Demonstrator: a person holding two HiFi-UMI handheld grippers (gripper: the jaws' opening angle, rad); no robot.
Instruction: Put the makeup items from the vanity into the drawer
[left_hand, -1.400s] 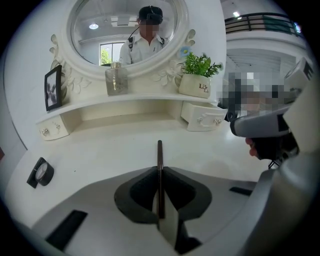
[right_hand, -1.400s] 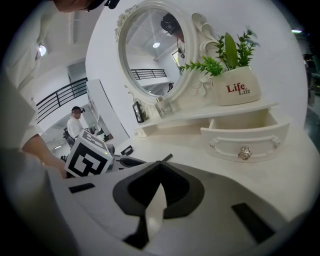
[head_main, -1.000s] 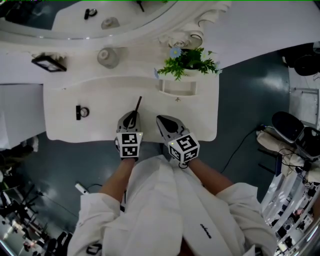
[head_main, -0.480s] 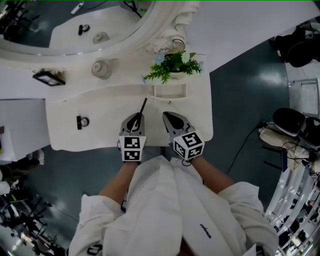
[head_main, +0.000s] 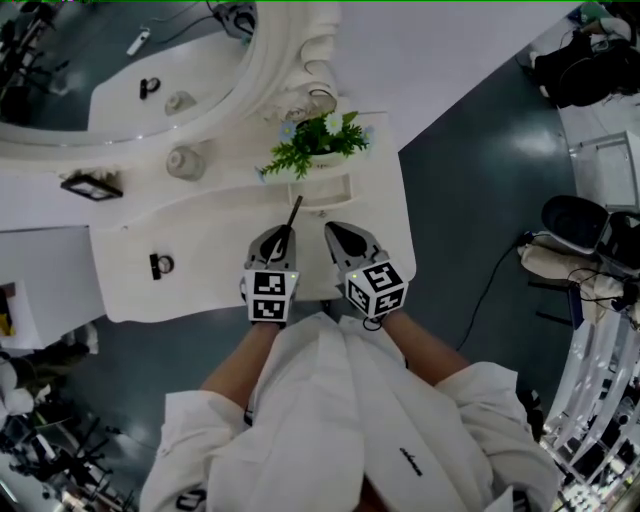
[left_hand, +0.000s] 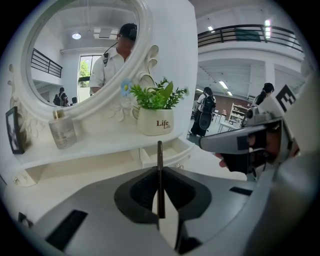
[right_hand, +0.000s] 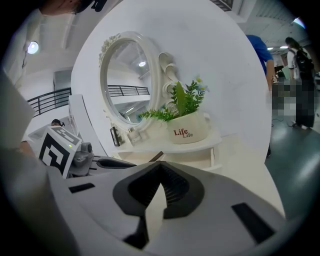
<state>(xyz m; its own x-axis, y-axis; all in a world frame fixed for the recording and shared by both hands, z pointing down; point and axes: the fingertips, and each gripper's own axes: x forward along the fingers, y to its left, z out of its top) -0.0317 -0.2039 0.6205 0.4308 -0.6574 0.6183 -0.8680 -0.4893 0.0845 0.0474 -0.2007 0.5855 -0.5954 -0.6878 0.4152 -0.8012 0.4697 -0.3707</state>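
Note:
My left gripper (head_main: 283, 233) is shut on a thin dark makeup pencil (head_main: 293, 215), which sticks out forward past the jaws (left_hand: 159, 165). The pencil's tip points at the small open drawer (head_main: 322, 190) (left_hand: 167, 152) under the vanity's shelf and stops just short of its front. Beside it on the right, my right gripper (head_main: 329, 230) (right_hand: 160, 169) hovers over the white vanity top (head_main: 200, 250), shut with nothing in it. A small black round makeup item (head_main: 160, 265) lies at the left of the vanity top.
A white pot with a green plant (head_main: 315, 145) (left_hand: 156, 121) stands on the shelf right above the drawer. A glass bottle (head_main: 186, 162) and a black frame (head_main: 90, 186) sit further left, before the oval mirror (head_main: 120, 70). The vanity's right edge (head_main: 408, 250) is close.
Both grippers have moved up and right along the vanity toward the drawer. The pencil, still held, now points at the drawer's front.

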